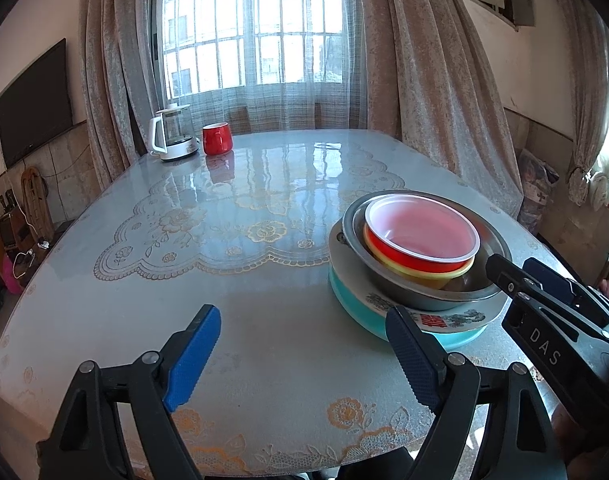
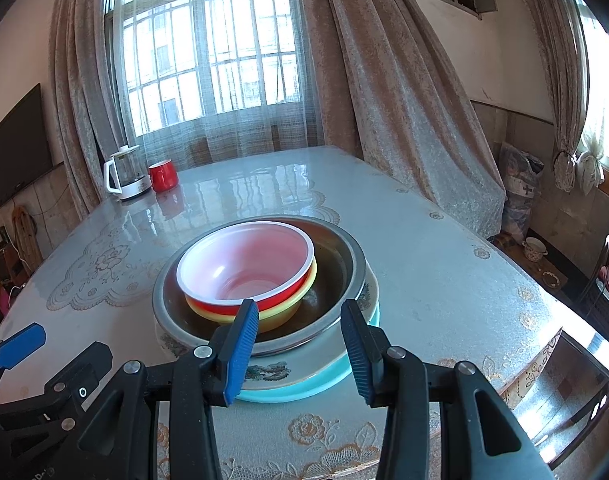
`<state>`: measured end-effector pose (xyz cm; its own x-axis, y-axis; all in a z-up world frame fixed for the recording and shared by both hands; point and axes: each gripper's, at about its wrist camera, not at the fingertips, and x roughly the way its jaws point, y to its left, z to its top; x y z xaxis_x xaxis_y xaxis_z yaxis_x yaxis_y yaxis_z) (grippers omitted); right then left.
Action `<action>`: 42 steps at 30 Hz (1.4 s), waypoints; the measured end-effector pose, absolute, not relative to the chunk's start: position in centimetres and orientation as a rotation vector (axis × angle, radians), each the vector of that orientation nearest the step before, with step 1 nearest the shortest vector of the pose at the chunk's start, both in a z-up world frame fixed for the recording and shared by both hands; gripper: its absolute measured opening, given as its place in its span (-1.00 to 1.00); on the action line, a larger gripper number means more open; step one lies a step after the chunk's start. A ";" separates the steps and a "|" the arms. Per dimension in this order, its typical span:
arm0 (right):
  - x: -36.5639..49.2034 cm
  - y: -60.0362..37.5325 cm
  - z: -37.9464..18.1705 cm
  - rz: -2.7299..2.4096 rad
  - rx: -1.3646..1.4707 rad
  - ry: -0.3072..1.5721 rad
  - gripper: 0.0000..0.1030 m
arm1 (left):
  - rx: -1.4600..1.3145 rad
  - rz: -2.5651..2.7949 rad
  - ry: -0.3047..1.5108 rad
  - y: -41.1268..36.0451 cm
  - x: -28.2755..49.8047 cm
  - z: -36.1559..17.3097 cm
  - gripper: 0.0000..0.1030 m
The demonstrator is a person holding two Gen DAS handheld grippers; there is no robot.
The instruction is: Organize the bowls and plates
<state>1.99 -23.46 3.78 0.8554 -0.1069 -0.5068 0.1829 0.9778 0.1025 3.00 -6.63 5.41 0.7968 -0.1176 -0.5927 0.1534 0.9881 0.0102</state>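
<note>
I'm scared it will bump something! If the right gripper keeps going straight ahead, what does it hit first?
Probably the metal bowl, at its near rim; the open right gripper points at the dish stack, though depth is unclear.

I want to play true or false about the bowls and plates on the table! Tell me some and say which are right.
1. The red bowl sits inside the yellow bowl. True.
2. The metal bowl rests straight on the table. False: it sits on a patterned plate, which lies on a teal plate.
3. The right gripper is clamping the red bowl. False: it is open and holds nothing.
4. A red mug stands beside the white kettle at the far end. True.
5. The left gripper is open. True.
</note>
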 end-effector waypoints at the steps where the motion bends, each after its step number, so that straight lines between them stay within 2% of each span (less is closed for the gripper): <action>1: 2.0 -23.4 3.7 -0.152 0.149 0.525 -0.16 | 0.059 -0.145 0.632 -6.6 3.0 5.4 0.65; 42: 2.3 -23.4 4.0 -0.143 0.146 0.520 -0.16 | 0.049 -0.133 0.602 -6.1 3.3 5.7 0.65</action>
<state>2.32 -23.38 3.95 0.8582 -0.0984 -0.5038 0.1726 0.9796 0.1027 3.30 -6.15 5.74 0.8157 -0.1103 -0.5679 0.1392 0.9902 0.0075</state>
